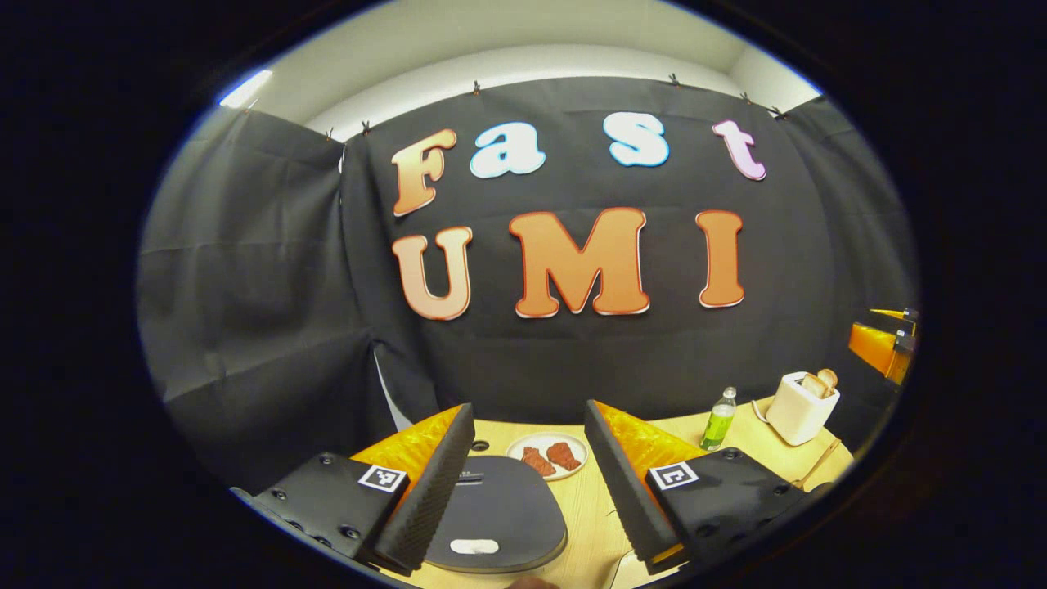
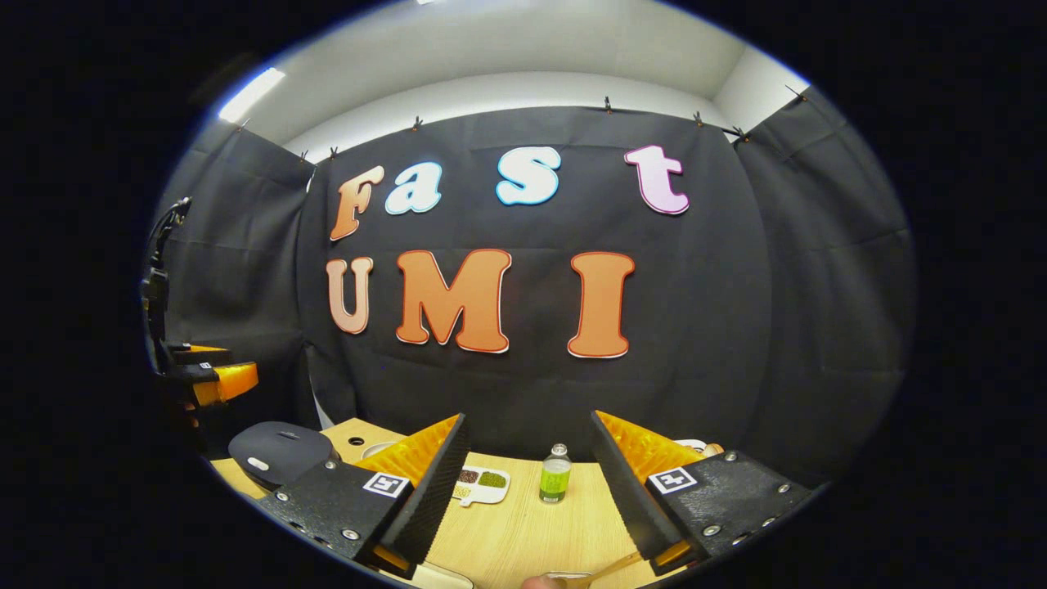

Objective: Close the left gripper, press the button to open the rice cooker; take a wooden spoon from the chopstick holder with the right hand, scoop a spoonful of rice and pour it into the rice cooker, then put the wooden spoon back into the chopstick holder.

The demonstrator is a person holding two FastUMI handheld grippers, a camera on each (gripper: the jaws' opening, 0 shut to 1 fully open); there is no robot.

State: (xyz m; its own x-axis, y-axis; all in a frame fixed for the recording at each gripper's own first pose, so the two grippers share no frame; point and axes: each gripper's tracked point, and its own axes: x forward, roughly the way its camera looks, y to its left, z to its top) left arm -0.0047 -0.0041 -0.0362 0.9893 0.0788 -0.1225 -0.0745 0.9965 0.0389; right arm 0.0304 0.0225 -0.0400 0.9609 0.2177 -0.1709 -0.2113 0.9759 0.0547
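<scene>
Left gripper [image 1: 527,483] held wide open above the near left of the counter [image 1: 593,523], nothing between its fingers. We see the rice cooker [image 1: 499,511] right below it, dark lid shut. Beyond the cooker, a plate [image 1: 546,455]; further right, a green bottle [image 1: 719,420] and a toaster [image 1: 800,406]. Right gripper [image 2: 527,495] also wide open and empty, over the counter's near middle. Rice cooker sits far left in its view.

table [image 2: 523,532]: pale wood grain | rice cooker [image 1: 499,511] lid: matt dark plastic
</scene>
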